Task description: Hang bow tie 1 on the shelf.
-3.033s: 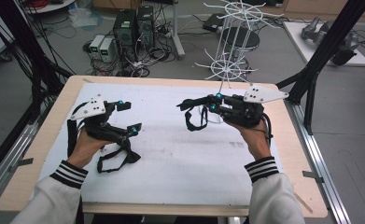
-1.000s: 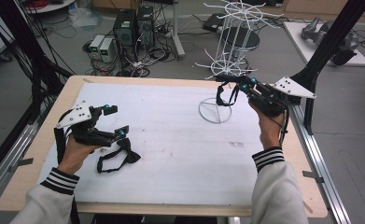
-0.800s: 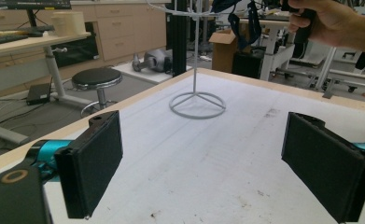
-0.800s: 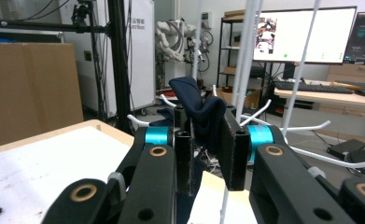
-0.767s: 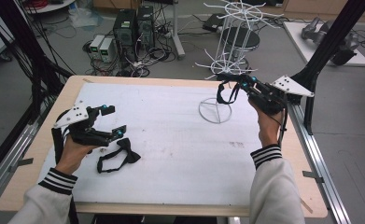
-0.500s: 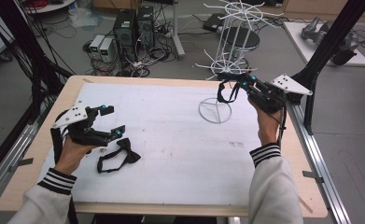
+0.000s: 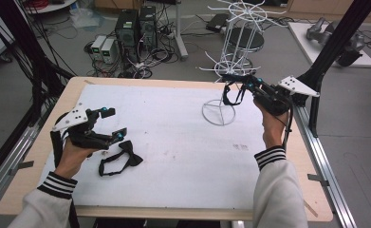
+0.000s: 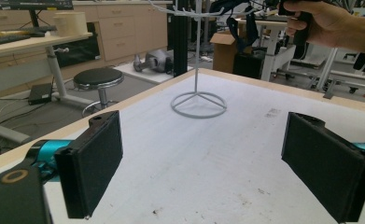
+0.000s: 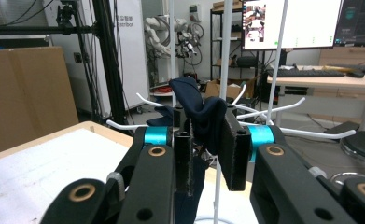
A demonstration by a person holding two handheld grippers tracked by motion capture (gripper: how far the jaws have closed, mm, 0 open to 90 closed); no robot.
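I hold dark bow tie pinched in right gripper jaws, beside rack; should hook strap over an arm slowly. Left gripper jaws spread, w/o load.

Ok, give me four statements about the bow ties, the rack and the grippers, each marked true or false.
1. The right gripper is clamped on a dark bow tie. True.
2. The left gripper grips a bow tie. False: its jaws stand open with nothing between them.
3. A second bow tie lies on the table by the left hand. True.
4. The white wire rack lies tipped over. False: it stands upright.
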